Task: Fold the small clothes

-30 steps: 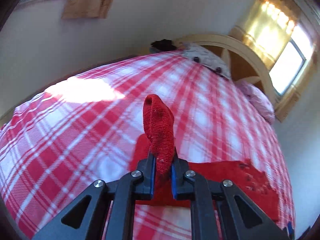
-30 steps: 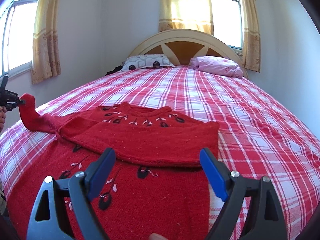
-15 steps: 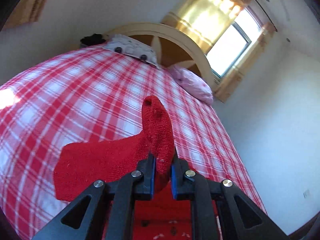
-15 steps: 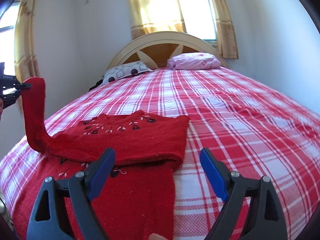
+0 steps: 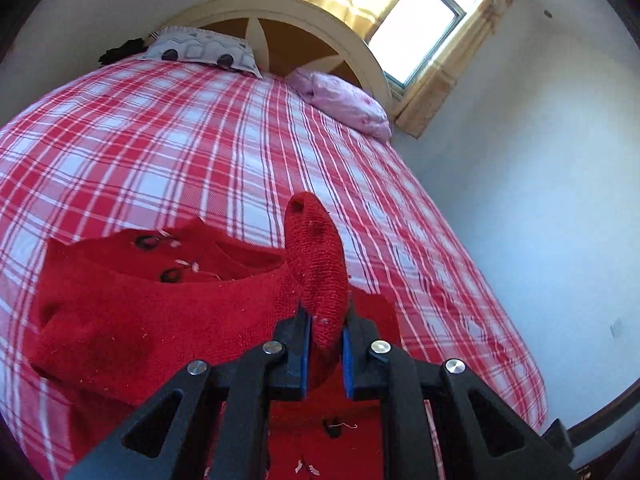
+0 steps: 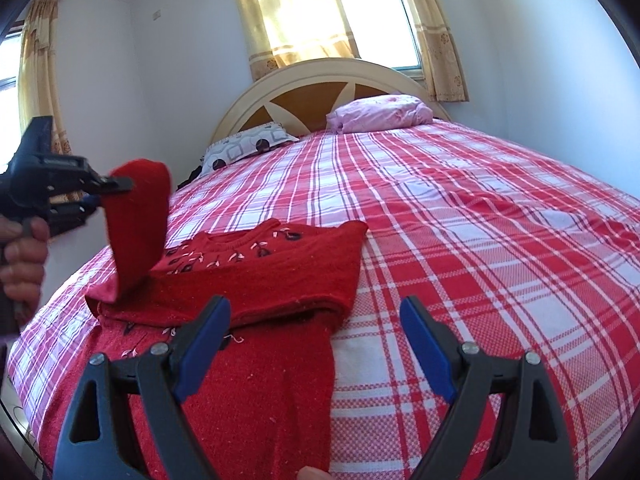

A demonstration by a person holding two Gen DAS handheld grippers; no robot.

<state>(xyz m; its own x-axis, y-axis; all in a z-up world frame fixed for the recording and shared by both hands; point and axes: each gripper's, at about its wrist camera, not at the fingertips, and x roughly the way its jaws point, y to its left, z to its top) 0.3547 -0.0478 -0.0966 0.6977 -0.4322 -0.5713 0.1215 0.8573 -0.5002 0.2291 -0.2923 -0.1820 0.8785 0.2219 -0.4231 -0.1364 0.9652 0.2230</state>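
Note:
A small red knit sweater [image 6: 256,280] with dark and white motifs lies on the bed, one side folded over its body. My left gripper [image 5: 325,320] is shut on the cuff of the sweater's sleeve [image 5: 316,256] and holds it raised above the sweater. In the right wrist view the left gripper [image 6: 116,186] stands at the left with the sleeve [image 6: 136,224] hanging from it. My right gripper [image 6: 316,332] is open and empty, just above the sweater's lower right part.
The bed has a red and white plaid cover [image 6: 480,240]. A patterned pillow [image 6: 248,146] and a pink pillow [image 6: 380,114] lie by the curved headboard [image 6: 320,84]. Walls and curtained windows surround the bed.
My left gripper has lifted the sleeve and carried it rightward over the sweater. My right gripper has shifted right and stayed open.

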